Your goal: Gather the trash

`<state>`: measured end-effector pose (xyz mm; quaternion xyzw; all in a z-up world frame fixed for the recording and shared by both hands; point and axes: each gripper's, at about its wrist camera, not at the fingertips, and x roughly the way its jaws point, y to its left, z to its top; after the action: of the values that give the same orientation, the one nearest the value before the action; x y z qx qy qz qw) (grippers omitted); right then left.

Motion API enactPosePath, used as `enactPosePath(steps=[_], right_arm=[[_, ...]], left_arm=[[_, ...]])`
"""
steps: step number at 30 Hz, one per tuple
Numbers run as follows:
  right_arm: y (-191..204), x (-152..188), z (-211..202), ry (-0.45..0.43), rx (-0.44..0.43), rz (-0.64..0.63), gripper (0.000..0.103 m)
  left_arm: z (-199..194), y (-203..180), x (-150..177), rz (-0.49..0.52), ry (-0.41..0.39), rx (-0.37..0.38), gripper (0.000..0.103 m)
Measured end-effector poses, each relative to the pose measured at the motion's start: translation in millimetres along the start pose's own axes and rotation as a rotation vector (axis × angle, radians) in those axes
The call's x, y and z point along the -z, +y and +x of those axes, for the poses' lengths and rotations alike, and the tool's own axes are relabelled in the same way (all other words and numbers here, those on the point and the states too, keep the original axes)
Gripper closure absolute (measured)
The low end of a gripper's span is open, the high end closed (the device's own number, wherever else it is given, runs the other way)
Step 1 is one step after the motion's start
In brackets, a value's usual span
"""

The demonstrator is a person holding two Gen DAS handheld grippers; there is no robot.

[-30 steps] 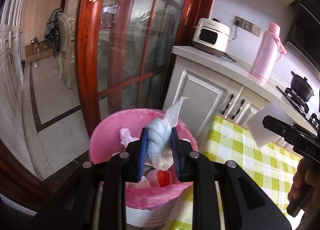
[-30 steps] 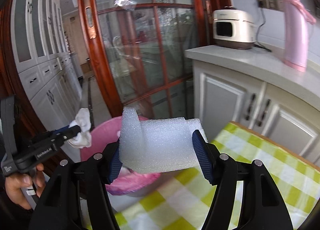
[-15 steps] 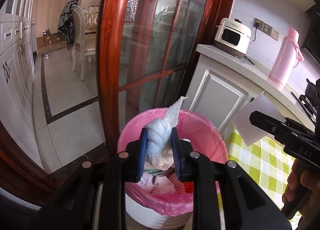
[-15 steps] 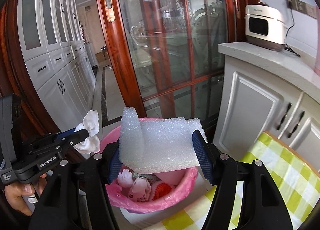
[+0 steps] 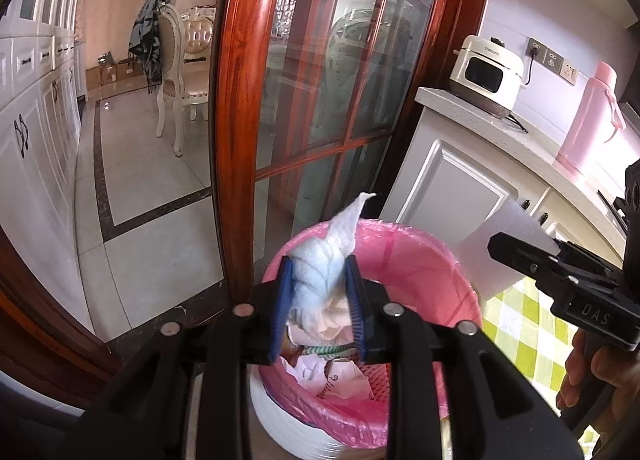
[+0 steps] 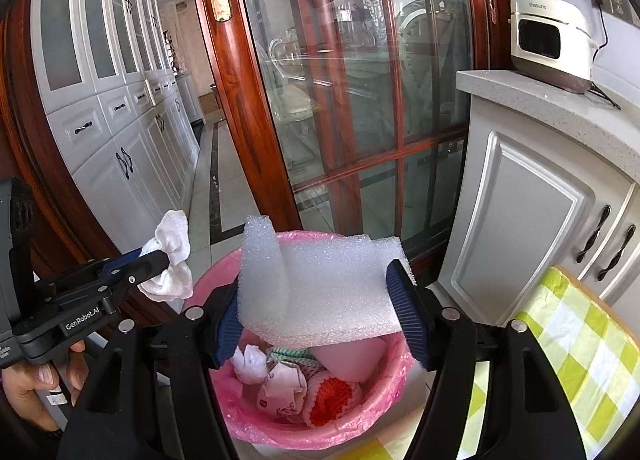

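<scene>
My left gripper (image 5: 320, 300) is shut on a crumpled white tissue (image 5: 320, 280) and holds it above the near rim of the trash bin (image 5: 420, 252), which has a pink bag liner. The tissue also shows in the right wrist view (image 6: 170, 260), left of the bin (image 6: 224, 412). My right gripper (image 6: 320, 308) is shut on a white foam sheet (image 6: 320, 284) and holds it over the bin's opening. The foam sheet shows at the right in the left wrist view (image 5: 504, 244). Crumpled paper and a red-orange knitted item (image 6: 328, 396) lie inside the bin.
A wooden glass-paned door (image 5: 312, 80) stands right behind the bin. A white cabinet (image 6: 520, 220) with a countertop and rice cooker (image 6: 548, 40) is at the right. A green-checked tablecloth (image 6: 580, 360) covers a table edge at lower right. Tiled floor (image 5: 140, 200) lies to the left.
Both grippers have moved left from the table toward the bin, and now hold the tissue and the foam sheet above it. Their grips have not changed.
</scene>
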<state>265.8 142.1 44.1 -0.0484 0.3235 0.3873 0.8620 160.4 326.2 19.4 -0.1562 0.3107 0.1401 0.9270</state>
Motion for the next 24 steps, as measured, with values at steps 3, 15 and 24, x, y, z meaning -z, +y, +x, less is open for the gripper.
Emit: enactPosePath(steps=[3, 15, 24], right_arm=[[-1.9, 1.0, 1.8, -0.002, -0.005, 0.007, 0.030], [-18.3, 20.8, -41.1, -0.045, 0.047, 0.019, 0.026], [-33.7, 74.8, -98.5, -0.066, 0.166, 0.041, 0.018]], left_arm=[[0.6, 2.7, 0.2, -0.005, 0.002, -0.006, 0.066], [-26.0, -11.5, 11.7, 0.020, -0.011, -0.013, 0.051], [-68.9, -43.2, 53.3, 0.047, -0.021, 0.002, 0.029]])
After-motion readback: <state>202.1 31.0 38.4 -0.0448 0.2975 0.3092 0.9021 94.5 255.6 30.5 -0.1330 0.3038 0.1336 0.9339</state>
